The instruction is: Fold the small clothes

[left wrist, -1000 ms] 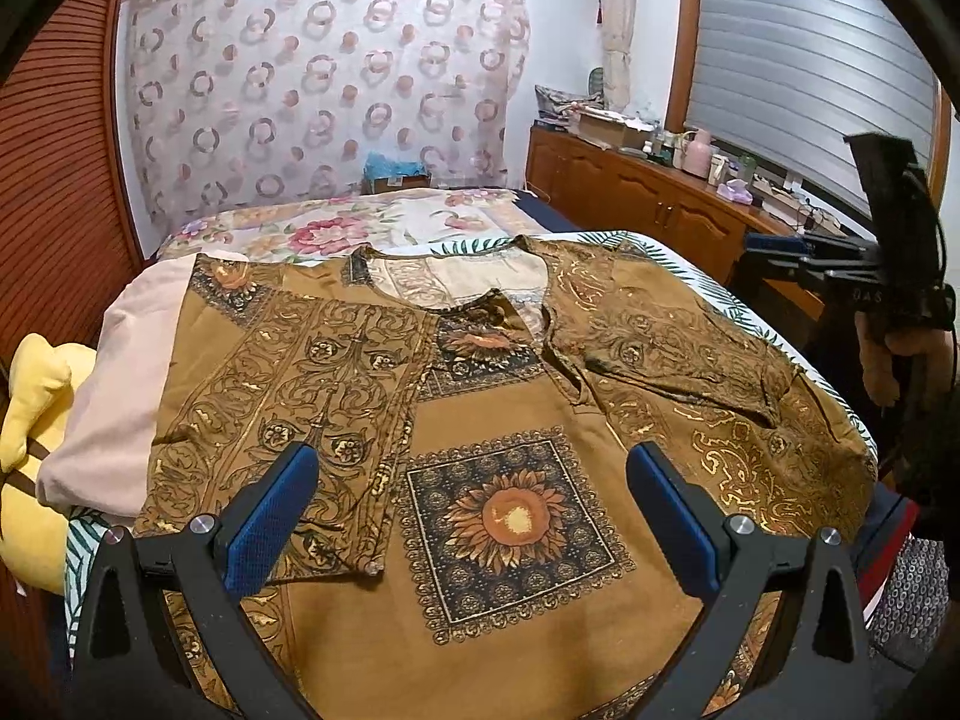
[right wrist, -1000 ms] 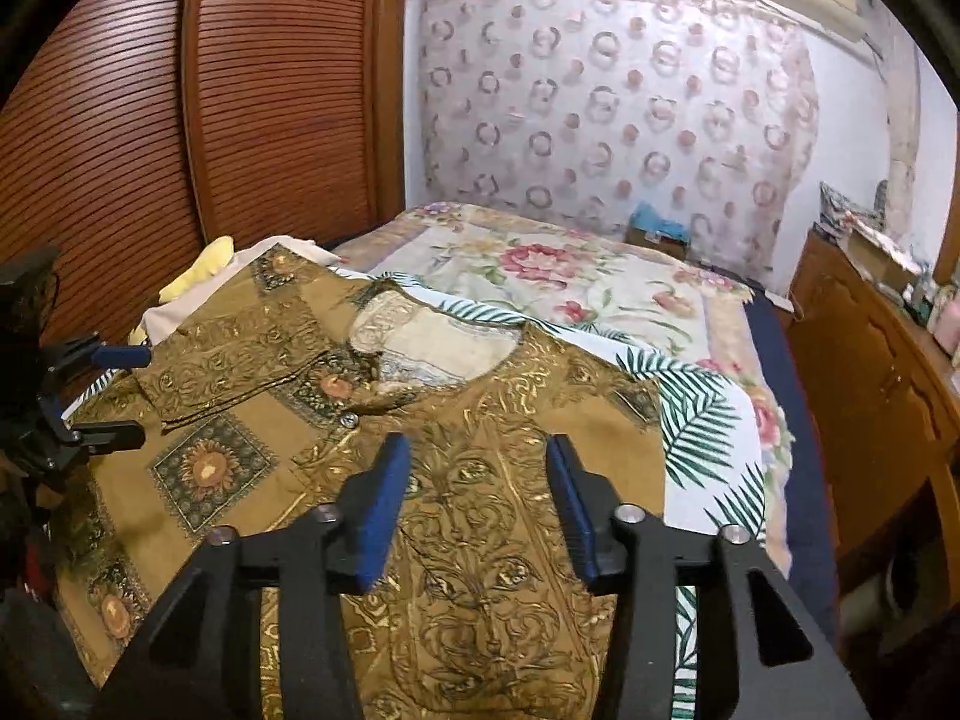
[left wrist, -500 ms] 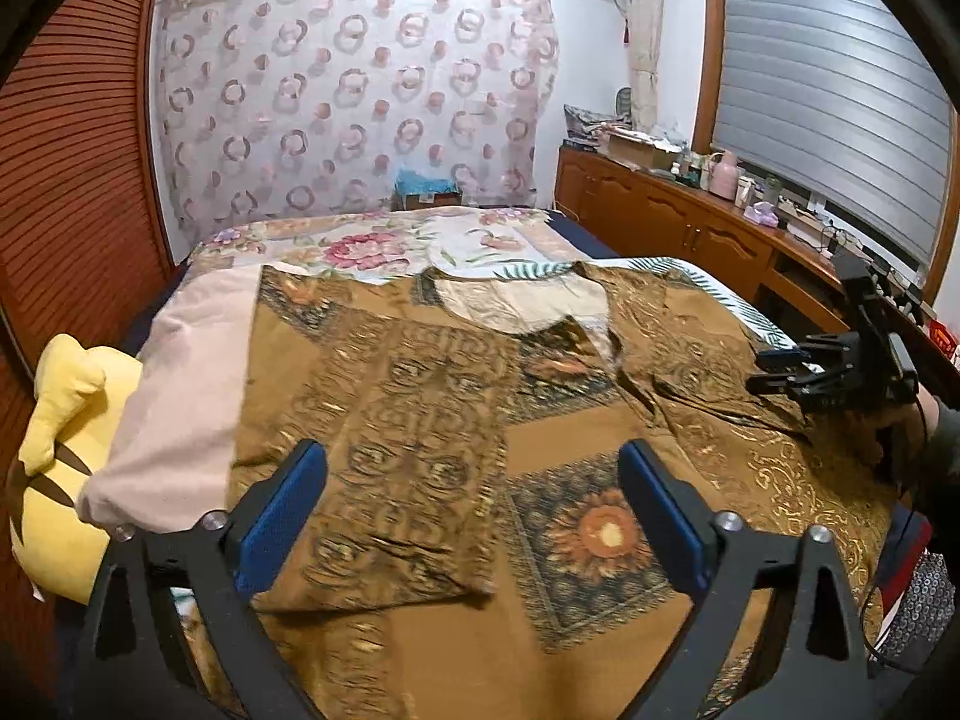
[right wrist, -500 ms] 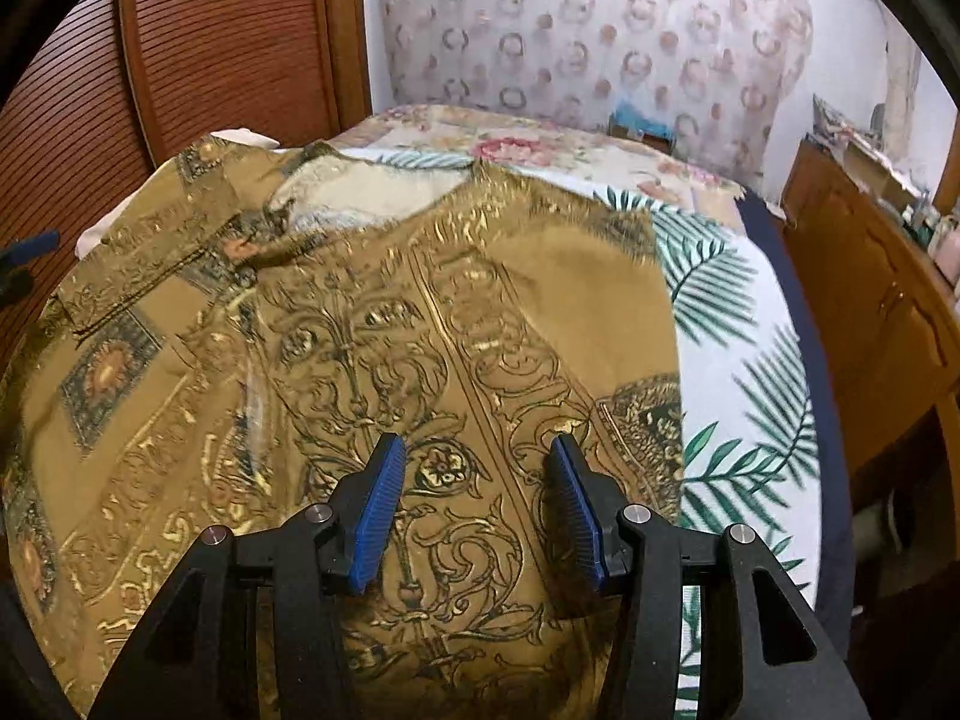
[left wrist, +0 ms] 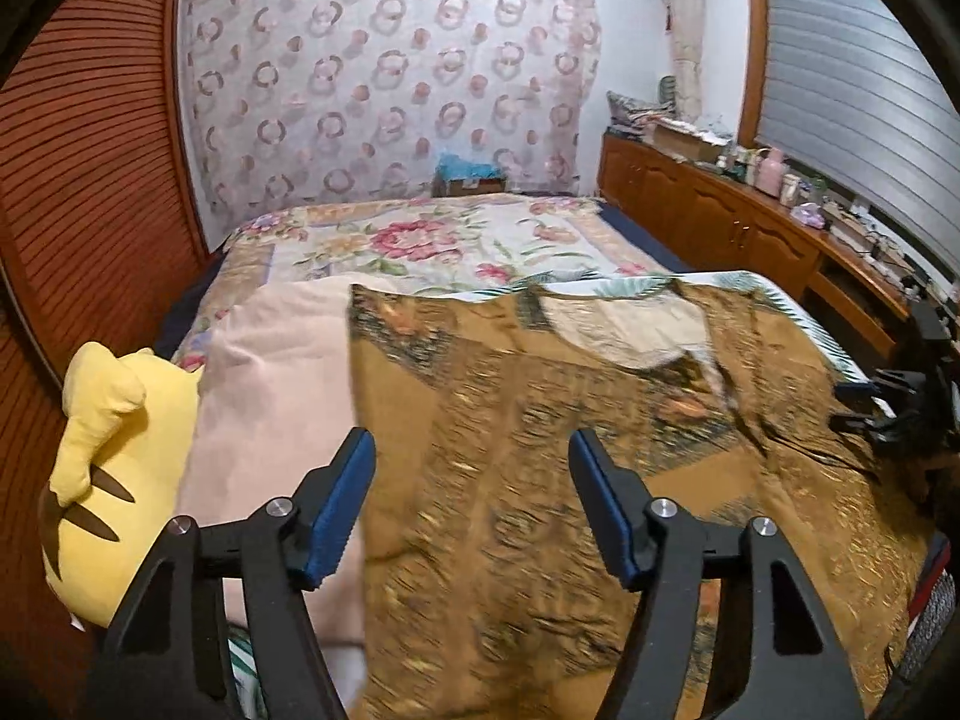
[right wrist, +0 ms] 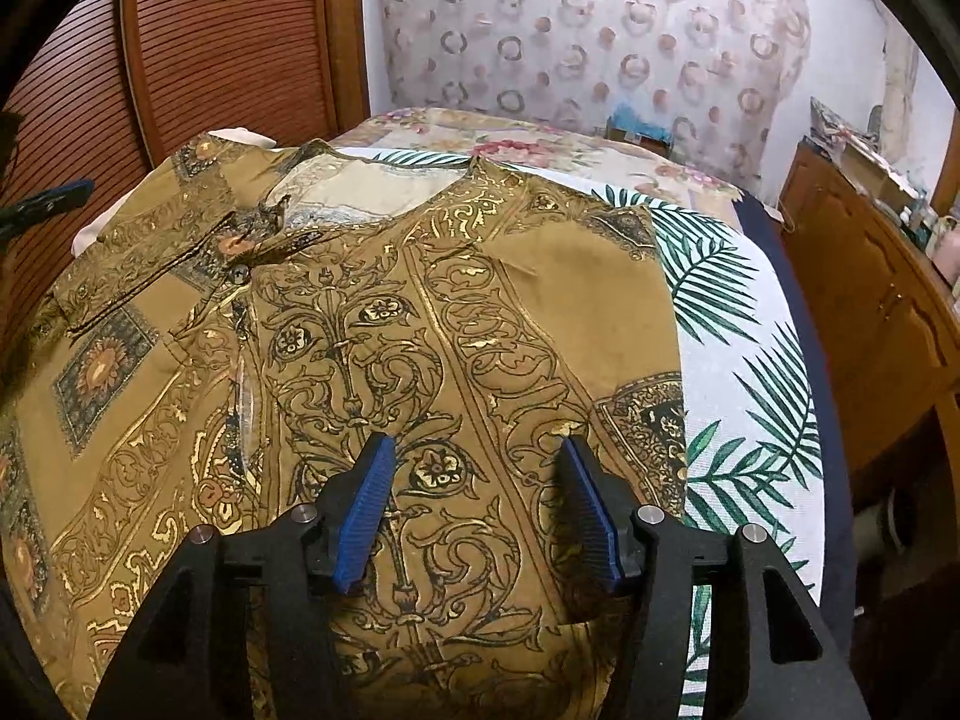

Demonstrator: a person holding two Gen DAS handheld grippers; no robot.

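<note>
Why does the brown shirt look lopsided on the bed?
The brown shirt has one sleeve folded slantwise across its chest, while the side nearest the palm-leaf sheet lies flat. It is only half folded, not damaged.

A home bedroom: floral-covered bed (left wrist: 420, 240), wooden dresser (left wrist: 720, 222), curtained wall (left wrist: 390, 90), plush toy (left wrist: 114, 468).

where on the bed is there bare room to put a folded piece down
Free: the floral bedspread between the brown shirt and the curtain, and the palm-leaf sheet between the shirt and the cabinets. Crowded: the left edge, with the pink cloth and the yellow plush.
</note>
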